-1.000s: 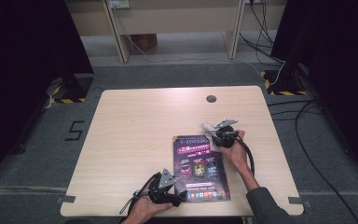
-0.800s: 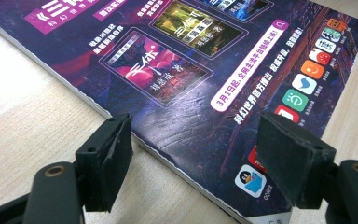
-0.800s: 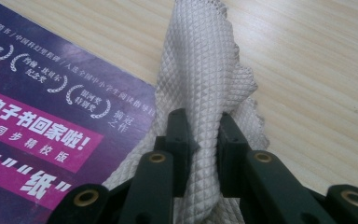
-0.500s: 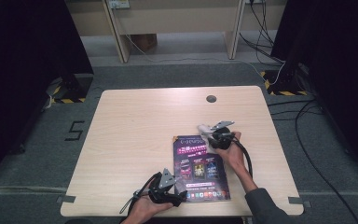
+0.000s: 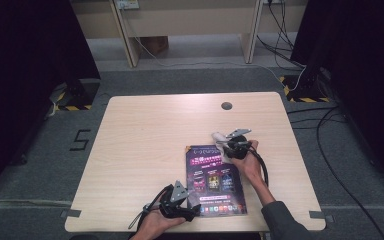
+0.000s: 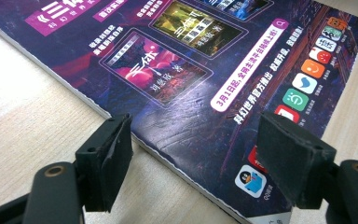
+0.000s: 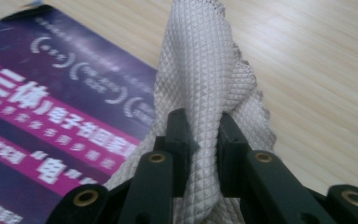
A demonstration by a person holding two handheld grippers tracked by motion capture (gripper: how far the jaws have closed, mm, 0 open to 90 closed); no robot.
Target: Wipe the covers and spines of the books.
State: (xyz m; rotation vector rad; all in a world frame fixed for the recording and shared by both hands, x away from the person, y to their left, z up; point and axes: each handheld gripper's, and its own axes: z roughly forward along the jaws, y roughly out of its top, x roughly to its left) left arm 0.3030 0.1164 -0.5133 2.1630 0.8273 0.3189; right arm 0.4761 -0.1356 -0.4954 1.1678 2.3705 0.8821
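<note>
A purple magazine (image 5: 215, 180) with pink and white print lies flat on the wooden table (image 5: 150, 140), near its front edge. My left gripper (image 5: 187, 210) sits low at the magazine's near left corner. In the left gripper view, the left gripper (image 6: 200, 163) is open, its pads straddling the edge of the magazine (image 6: 191, 70) without pressing on it. My right gripper (image 5: 228, 146) is at the magazine's far right corner, shut on a bunched white cloth (image 5: 220, 137). In the right gripper view, the quilted cloth (image 7: 205, 70) rises from the right gripper (image 7: 204, 144) and rests beside the magazine (image 7: 51, 116).
A dark round cable hole (image 5: 226, 106) sits near the table's far edge. Black cables (image 5: 330, 125) run across the floor at the right. Pale desk legs (image 5: 125, 35) stand beyond the table. A marking "5" (image 5: 80, 140) is on the floor at the left.
The right gripper and its cloth have shifted slightly to the left at the magazine's far edge. The left gripper has stayed put.
</note>
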